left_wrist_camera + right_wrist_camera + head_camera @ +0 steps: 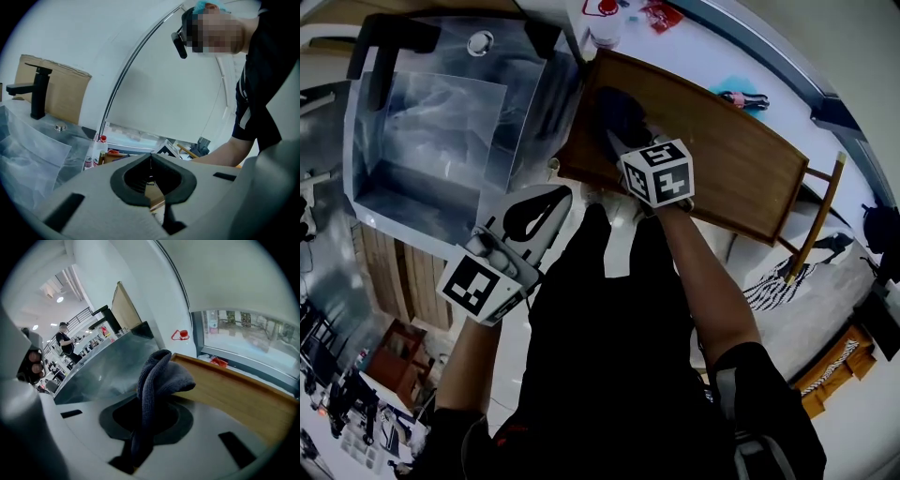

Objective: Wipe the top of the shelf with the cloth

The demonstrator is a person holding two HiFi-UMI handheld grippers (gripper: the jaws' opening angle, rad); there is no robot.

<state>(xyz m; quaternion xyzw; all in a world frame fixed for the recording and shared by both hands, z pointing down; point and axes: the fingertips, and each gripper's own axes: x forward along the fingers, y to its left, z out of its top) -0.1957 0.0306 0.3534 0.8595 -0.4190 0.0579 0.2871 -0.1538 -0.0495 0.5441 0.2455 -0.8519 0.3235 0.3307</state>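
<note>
Right tongs (140, 439) clamp the cloth (157, 376), seemingly pressed on the shelf (234, 390); left tongs (151, 158) closed, empty. Next: drag it along the top.

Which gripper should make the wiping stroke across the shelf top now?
Right. The right gripper is shut on the cloth, over the shelf top; the left gripper is shut, empty, and off to its side.

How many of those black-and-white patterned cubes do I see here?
2: one cube on the left gripper, lower left; the other on the right gripper, at the shelf.
</note>
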